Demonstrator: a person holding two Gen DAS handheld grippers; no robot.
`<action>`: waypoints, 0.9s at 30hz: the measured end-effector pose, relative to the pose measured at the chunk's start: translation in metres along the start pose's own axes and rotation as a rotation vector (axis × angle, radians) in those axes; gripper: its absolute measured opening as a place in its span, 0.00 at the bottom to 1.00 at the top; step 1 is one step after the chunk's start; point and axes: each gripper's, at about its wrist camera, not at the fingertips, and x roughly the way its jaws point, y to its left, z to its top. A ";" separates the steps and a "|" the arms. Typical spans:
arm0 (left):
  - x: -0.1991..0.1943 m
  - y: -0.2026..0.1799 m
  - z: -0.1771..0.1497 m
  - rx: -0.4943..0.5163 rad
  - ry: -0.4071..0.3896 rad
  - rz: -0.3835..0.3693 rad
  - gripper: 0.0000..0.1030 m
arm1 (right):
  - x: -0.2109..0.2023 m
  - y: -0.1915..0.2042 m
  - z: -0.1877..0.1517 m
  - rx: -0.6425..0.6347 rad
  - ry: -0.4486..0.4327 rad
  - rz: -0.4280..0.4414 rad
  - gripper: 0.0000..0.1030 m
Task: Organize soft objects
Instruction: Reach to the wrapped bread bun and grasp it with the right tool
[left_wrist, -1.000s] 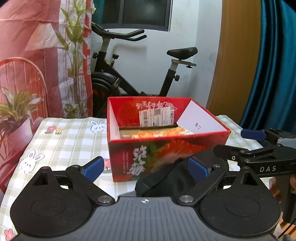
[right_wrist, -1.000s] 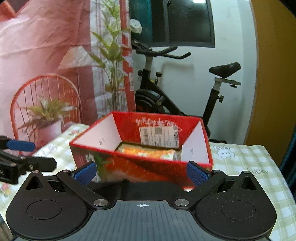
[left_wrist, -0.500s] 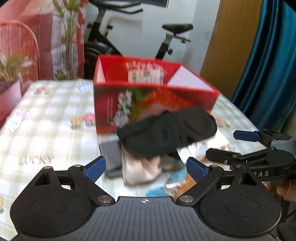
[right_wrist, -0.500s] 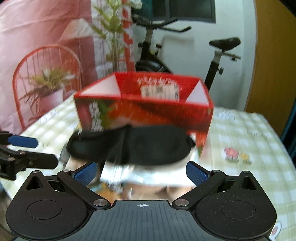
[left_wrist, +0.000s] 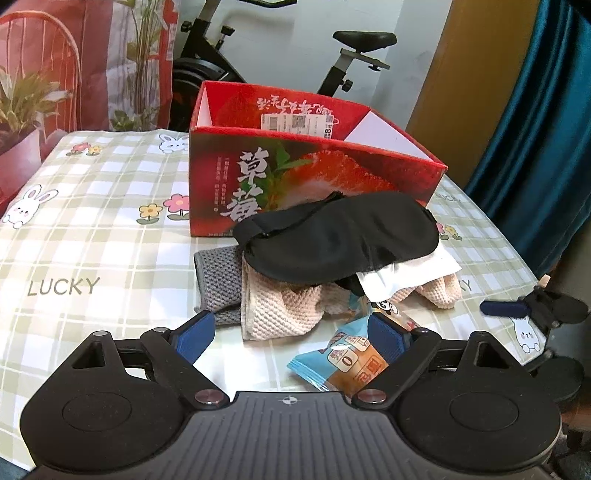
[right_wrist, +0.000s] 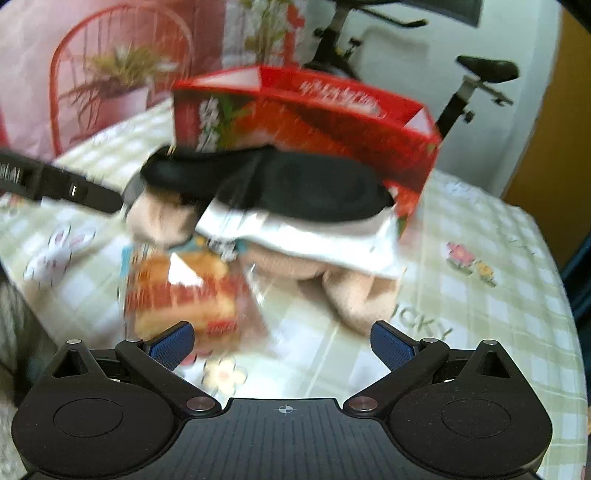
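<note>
Left tool (left_wrist: 288, 334): pads seen wide apart, nothing held, low centre of frame. Grey cloth (left_wrist: 218, 280) is spotted mid-frame left on the counter (left_wrist: 92, 236), pink towel (left_wrist: 277, 310) beside it. Black eye mask (left_wrist: 343, 236) is draped atop the pile, just ahead of the tool, long axis across the frame, red box (left_wrist: 314, 177) right behind. Snack pack (left_wrist: 343, 362) lies lower right. Right tool (right_wrist: 282, 341): also spread, empty; view blurred. Mask is judged about equally near both.
</note>
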 end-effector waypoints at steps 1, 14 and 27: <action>0.001 0.000 0.000 -0.002 0.002 -0.001 0.88 | 0.003 0.004 0.000 -0.016 0.012 0.009 0.98; 0.021 0.014 -0.012 -0.093 0.082 -0.039 0.77 | 0.035 0.042 0.029 -0.145 0.032 0.198 0.85; 0.044 0.028 -0.026 -0.224 0.135 -0.177 0.65 | 0.038 0.042 0.024 -0.069 -0.015 0.250 0.75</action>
